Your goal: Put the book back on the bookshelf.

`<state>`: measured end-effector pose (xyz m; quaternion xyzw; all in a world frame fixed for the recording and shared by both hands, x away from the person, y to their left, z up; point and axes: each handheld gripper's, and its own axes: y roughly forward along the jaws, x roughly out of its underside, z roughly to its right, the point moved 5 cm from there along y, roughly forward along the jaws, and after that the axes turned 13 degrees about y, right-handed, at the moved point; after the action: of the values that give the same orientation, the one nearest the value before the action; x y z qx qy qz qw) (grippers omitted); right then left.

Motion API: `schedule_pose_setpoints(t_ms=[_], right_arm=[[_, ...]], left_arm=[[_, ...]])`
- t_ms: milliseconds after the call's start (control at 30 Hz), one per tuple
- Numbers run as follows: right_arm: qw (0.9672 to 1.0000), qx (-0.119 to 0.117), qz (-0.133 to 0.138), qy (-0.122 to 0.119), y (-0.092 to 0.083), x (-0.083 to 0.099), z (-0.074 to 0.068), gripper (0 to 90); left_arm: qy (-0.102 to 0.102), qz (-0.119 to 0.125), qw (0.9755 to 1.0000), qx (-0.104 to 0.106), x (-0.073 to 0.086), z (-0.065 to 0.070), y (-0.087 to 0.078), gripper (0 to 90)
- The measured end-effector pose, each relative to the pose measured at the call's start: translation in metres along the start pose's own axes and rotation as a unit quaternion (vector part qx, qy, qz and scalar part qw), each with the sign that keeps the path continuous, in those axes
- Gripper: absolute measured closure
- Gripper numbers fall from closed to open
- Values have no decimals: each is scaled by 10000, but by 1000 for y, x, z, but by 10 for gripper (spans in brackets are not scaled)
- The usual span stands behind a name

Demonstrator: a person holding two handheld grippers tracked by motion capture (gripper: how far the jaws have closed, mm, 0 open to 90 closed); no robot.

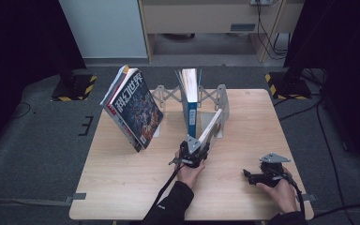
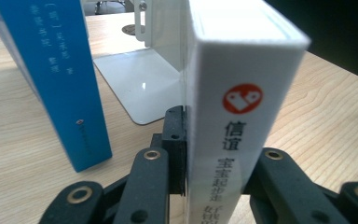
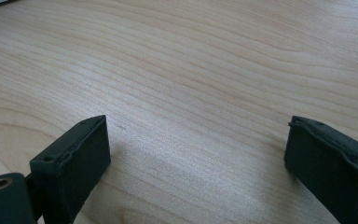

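My left gripper (image 1: 198, 151) is shut on a white book (image 1: 211, 125) that leans to the right against the white bookend (image 1: 221, 98). In the left gripper view the white book's spine (image 2: 235, 121), with a red logo and dark characters, stands between the two black jaws, which press on its sides. A blue book (image 1: 191, 101) stands upright just left of it, and its blue spine (image 2: 63, 79) rises at the left of that view. My right gripper (image 1: 253, 177) rests low over the table near the front right, open, with bare wood between its fingertips (image 3: 81, 154).
A large magazine (image 1: 132, 108) with a dark illustrated cover leans tilted at the back left of the wooden table (image 1: 122, 183). The bookend's flat white base plate (image 2: 140, 84) lies on the wood behind the books. An expanding metal rack (image 1: 166, 96) runs along the back.
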<state>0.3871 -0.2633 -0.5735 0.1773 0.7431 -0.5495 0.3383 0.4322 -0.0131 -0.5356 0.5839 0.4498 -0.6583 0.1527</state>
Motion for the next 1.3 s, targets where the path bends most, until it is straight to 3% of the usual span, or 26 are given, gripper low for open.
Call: schedule_pose_setpoints(t_ms=[133, 367, 667, 833, 1300], right_arm=[[10000, -4, 1, -2, 0, 0, 0, 72], [10000, -9, -9, -3, 0, 0, 0, 71], [10000, -9, -7, -3, 0, 0, 0, 71], [10000, -16, -16, -23, 0, 0, 0, 70], [10000, -17, -18, -25, 0, 0, 0, 69]], left_arm=[[-10, 93, 9999, 54, 0, 1, 5, 710], [198, 184, 9994, 226, 0, 7, 8, 641], [189, 252, 9986, 436, 7, 7, -16, 597], [126, 317, 9982, 492, 2, 5, -26, 659], [115, 309, 9981, 522, -13, 18, 6, 637]])
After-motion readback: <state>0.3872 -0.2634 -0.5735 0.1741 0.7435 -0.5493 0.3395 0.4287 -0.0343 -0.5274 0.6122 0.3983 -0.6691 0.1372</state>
